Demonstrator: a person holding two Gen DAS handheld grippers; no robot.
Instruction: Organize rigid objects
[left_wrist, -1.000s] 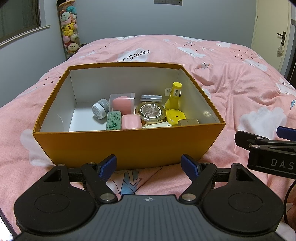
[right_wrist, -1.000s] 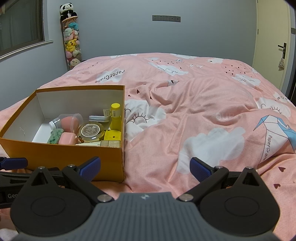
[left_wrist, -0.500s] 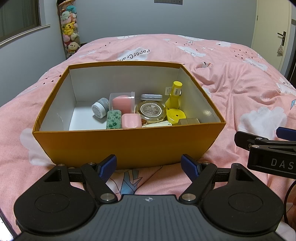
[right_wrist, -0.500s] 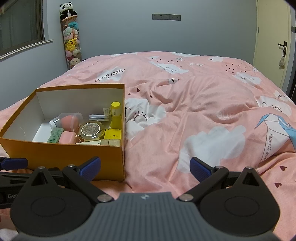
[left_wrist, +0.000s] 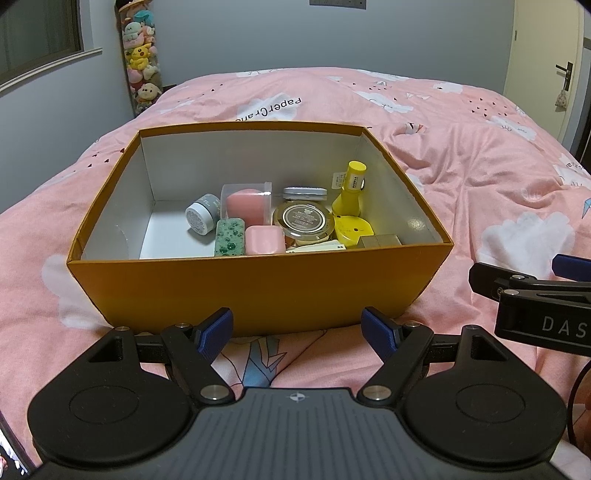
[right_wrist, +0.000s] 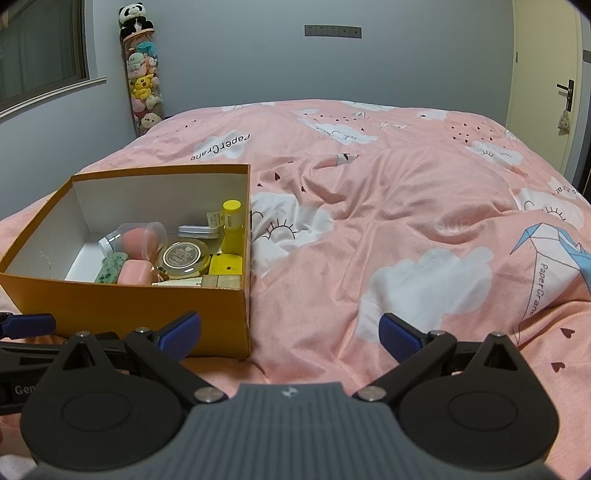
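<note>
An orange cardboard box (left_wrist: 258, 291) (right_wrist: 122, 314) sits on the pink bed. Inside lie several small items: a yellow bottle (left_wrist: 352, 190) (right_wrist: 232, 229), a round gold tin (left_wrist: 303, 220) (right_wrist: 183, 255), a pink case (left_wrist: 264, 240), a green speckled case (left_wrist: 229, 237), a grey jar (left_wrist: 201, 218), a clear cup with a pink sponge (left_wrist: 245, 204) and a silver tin (left_wrist: 304, 192). My left gripper (left_wrist: 297, 330) is open and empty just in front of the box. My right gripper (right_wrist: 290, 330) is open and empty by the box's right front corner.
The pink duvet (right_wrist: 406, 221) with cloud and paper-crane prints covers the bed to the right. A tube of plush toys (right_wrist: 142, 81) stands by the far wall. A door (right_wrist: 546, 85) is at the far right. The right gripper's side shows in the left wrist view (left_wrist: 535, 299).
Both grippers stay open and almost still. The views have shifted only slightly; the box and its contents have not moved.
</note>
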